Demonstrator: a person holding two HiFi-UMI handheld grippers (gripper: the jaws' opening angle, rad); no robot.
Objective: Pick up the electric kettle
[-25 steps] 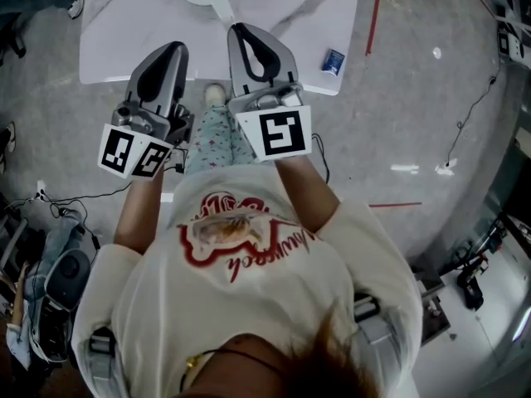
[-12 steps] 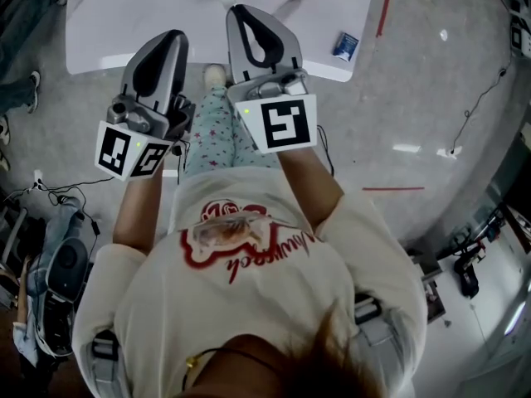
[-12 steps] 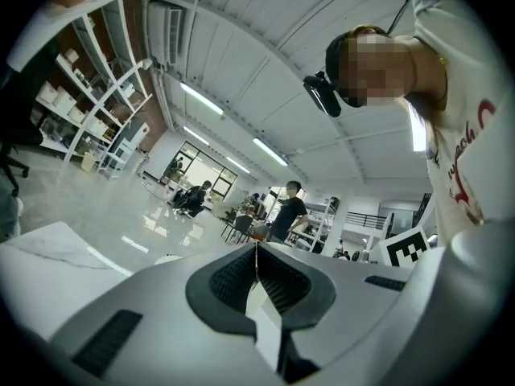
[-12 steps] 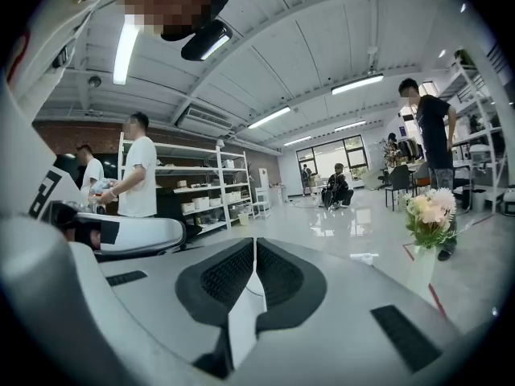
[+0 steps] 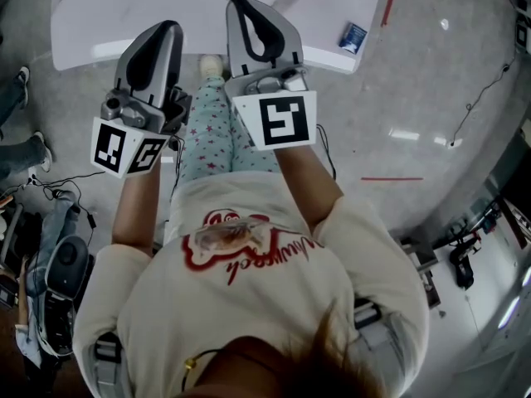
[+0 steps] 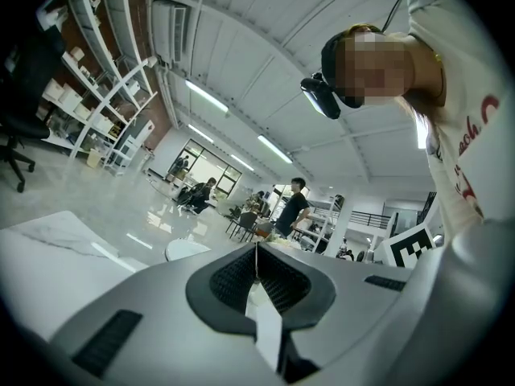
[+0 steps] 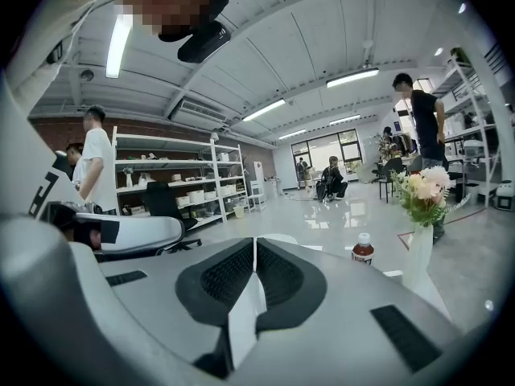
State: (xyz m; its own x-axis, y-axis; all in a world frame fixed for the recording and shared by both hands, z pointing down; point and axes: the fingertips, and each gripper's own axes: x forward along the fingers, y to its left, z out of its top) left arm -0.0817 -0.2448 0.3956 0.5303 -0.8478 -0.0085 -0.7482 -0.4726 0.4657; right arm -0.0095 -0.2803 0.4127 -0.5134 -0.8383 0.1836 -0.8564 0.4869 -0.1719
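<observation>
L claw (image 5: 169,28) clsd, level | R claw (image 5: 240,4) clsd, alongside | nr table (image 5: 83,23)

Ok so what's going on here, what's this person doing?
A person stands at a white table with a gripper in each hand. The left gripper and right gripper are both shut and empty, held out at the table's near edge. A bottle and a vase of flowers stand further off; no kettle is in view.
</observation>
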